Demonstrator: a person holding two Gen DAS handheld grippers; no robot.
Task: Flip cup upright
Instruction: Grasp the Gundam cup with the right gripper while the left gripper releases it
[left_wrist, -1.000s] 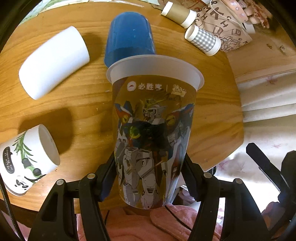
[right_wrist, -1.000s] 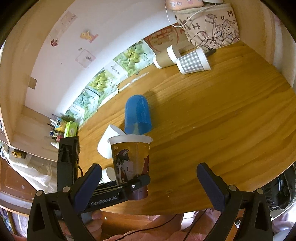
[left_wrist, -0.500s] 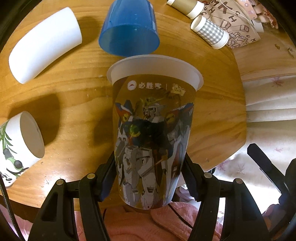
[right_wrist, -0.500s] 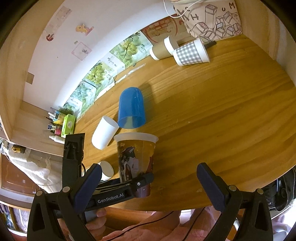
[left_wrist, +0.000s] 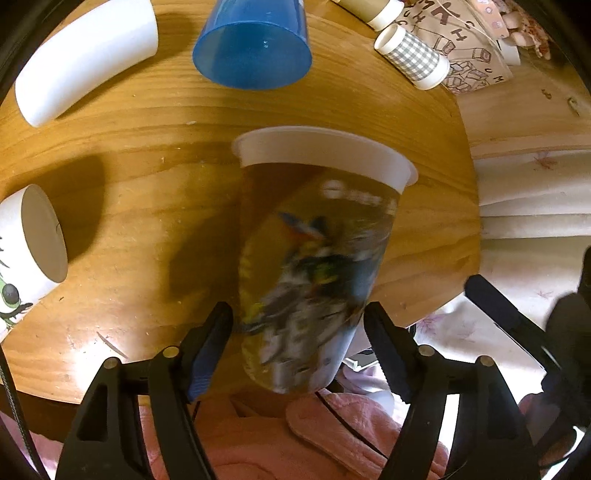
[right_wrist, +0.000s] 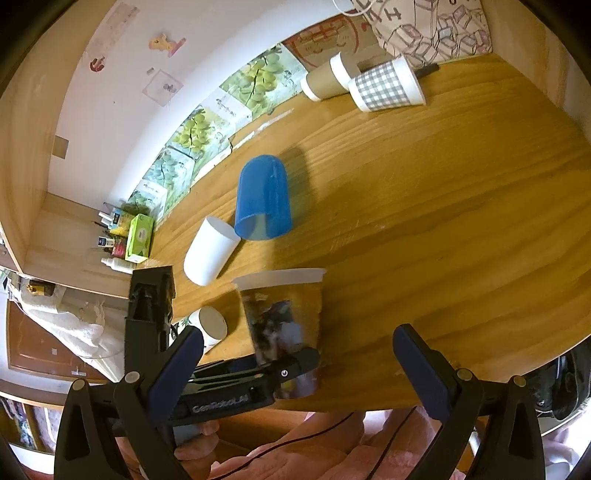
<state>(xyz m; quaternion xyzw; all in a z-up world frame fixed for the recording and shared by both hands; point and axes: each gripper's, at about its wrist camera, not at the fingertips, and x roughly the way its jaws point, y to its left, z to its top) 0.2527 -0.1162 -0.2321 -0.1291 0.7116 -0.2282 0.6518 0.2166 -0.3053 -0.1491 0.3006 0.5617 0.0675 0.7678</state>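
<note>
A printed cup with a robot figure and white rim (left_wrist: 314, 258) stands mouth up between the fingers of my left gripper (left_wrist: 299, 343), blurred and tilted slightly right. The jaws stand apart, with gaps on both sides of the cup. It also shows in the right wrist view (right_wrist: 284, 325), near the table's front edge. My right gripper (right_wrist: 295, 365) is open and empty, to the right of the cup. A blue cup (left_wrist: 253, 44) lies on its side behind.
A white cup (left_wrist: 81, 62) and a panda-print cup (left_wrist: 29, 243) lie on their sides at the left. A brown cup (right_wrist: 325, 79) and a checked cup (right_wrist: 386, 88) lie at the back right. The round wooden table's (left_wrist: 147, 206) edge is close in front.
My left gripper's jaws have opened off the printed cup. The cup has dropped lower and turned slightly. The view has moved forward over the table.
</note>
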